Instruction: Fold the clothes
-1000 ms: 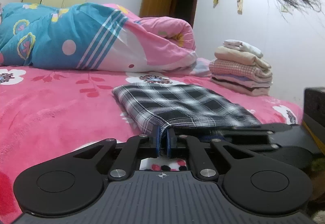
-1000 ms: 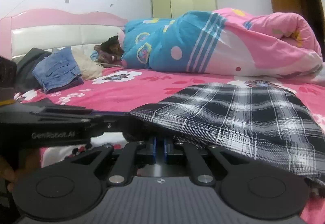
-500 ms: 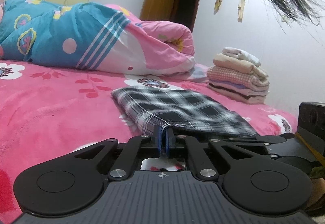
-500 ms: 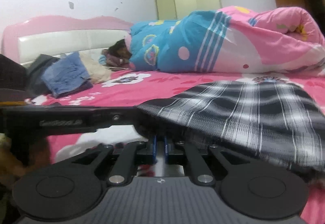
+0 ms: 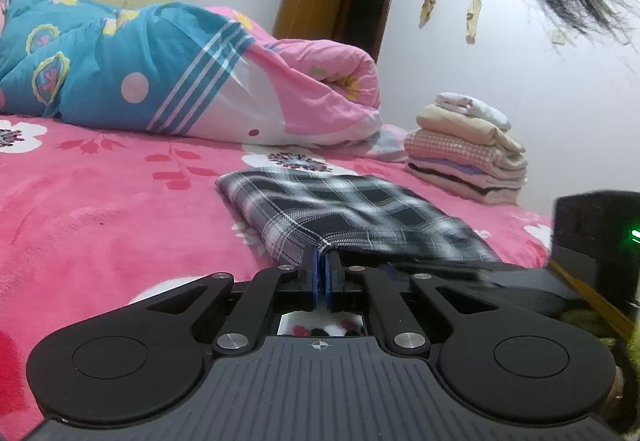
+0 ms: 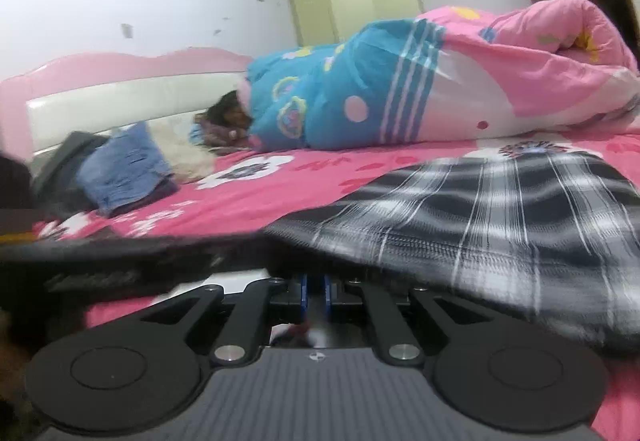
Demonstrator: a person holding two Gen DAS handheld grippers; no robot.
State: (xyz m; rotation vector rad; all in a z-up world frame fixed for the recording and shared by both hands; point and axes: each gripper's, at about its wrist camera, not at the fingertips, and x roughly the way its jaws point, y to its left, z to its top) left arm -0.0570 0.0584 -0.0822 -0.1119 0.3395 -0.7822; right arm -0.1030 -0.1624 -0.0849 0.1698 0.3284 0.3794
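Pinching the plaid garment [image 5: 352, 217] at its near edge, the left gripper [image 5: 322, 265] is closed – the right gripper [image 6: 315, 287] likewise grips it.

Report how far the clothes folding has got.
Done: a folded stack of pastel clothes by the wall. In hand: both tongs, left and right, pinch the near edge of the black-and-white plaid garment. Left: a loose heap with blue denim by the headboard.
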